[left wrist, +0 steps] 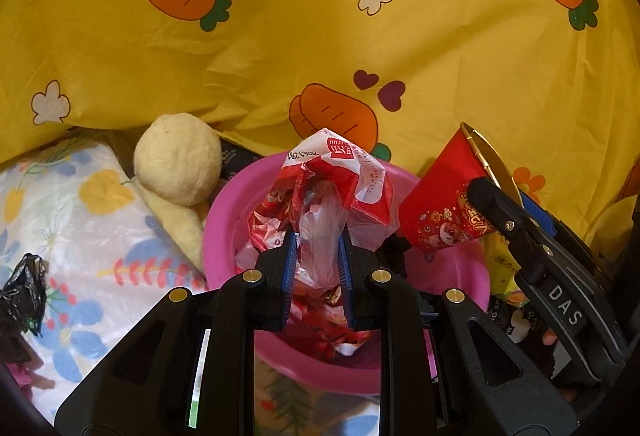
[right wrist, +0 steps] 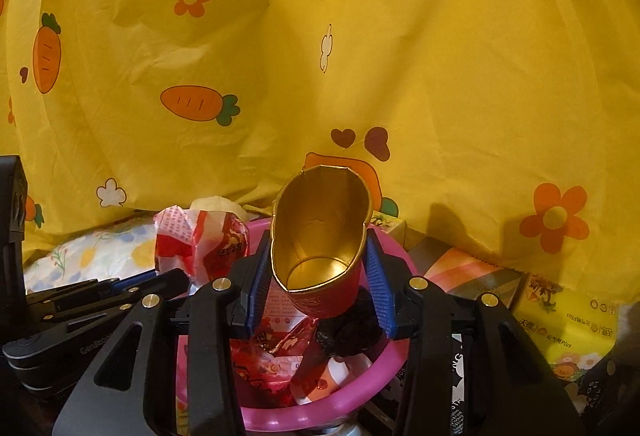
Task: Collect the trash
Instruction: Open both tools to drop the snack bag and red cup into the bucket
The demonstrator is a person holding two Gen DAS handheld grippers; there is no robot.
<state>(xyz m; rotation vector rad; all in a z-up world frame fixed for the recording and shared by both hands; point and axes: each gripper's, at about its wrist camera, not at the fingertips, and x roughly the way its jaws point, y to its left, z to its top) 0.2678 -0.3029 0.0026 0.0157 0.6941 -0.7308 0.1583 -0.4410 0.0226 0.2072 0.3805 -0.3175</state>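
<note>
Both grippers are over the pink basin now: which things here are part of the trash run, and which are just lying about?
Job: pink basin; red-and-white wrapper in left gripper; squashed red paper cup in right gripper.

Lying about: carrot-print sheet; floral pillow; cream plush toy; yellow tissue pack.

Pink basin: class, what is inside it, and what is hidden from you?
Inside the pink basin lie crumpled red and white wrappers, something dark and a small white item. Its bottom is covered by this trash and by the held red cup.
</note>
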